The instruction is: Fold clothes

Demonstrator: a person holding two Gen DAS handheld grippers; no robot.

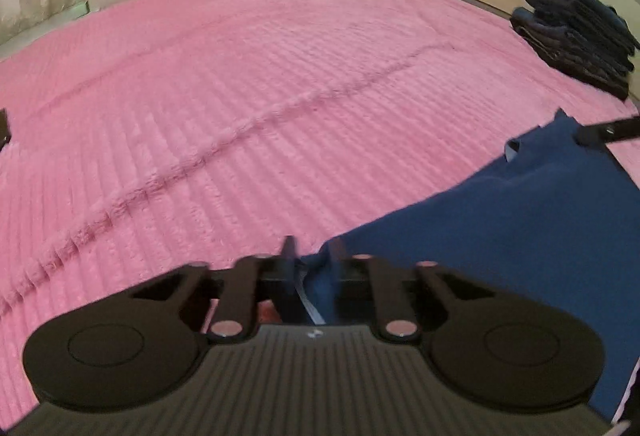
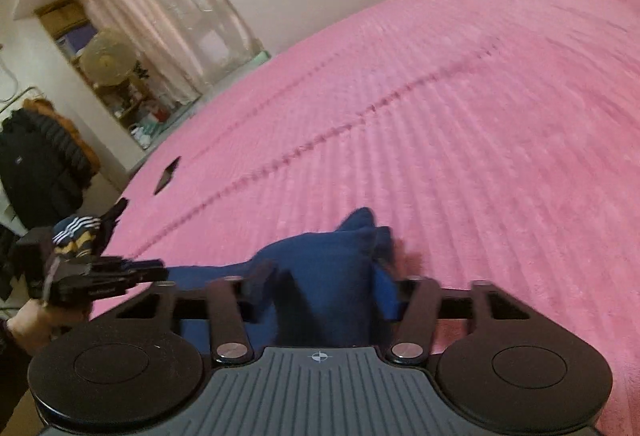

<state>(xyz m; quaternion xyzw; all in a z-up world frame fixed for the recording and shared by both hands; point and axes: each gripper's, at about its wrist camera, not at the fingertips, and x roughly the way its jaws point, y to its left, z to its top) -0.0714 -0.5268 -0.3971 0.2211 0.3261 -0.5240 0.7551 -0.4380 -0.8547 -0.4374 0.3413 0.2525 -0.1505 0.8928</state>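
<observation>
Garment: one blue cloth [image 1: 520, 228], soft and matte with no print, stretched between your two hands above the pink bed; in your left view it spreads as a broad sheet to the right, in your right view it bunches into a peaked fold.
Left tongs [image 1: 312, 256]: black, two flat fingers drawn close together, pinching an edge of the blue cloth; a pale inner hem shows in the gap.
Right tongs [image 2: 328, 276]: black, two fingers, clamped on a thick bunch of the blue cloth that fills the space between them.
Bed cover [image 1: 240, 95]: one pink plush spread with fine parallel ribs and a single long raised crease running diagonally across it.
Folded stack [image 1: 576, 39]: dark navy garments, piled at the far right edge of the bed near the headboard; the count is too blurred for you to tell.
Phone-like slab [image 2: 167, 175]: one flat dark rectangle lying on the bed's left edge.
Curtain [image 2: 168, 19]: sheer, pale, pleated.
</observation>
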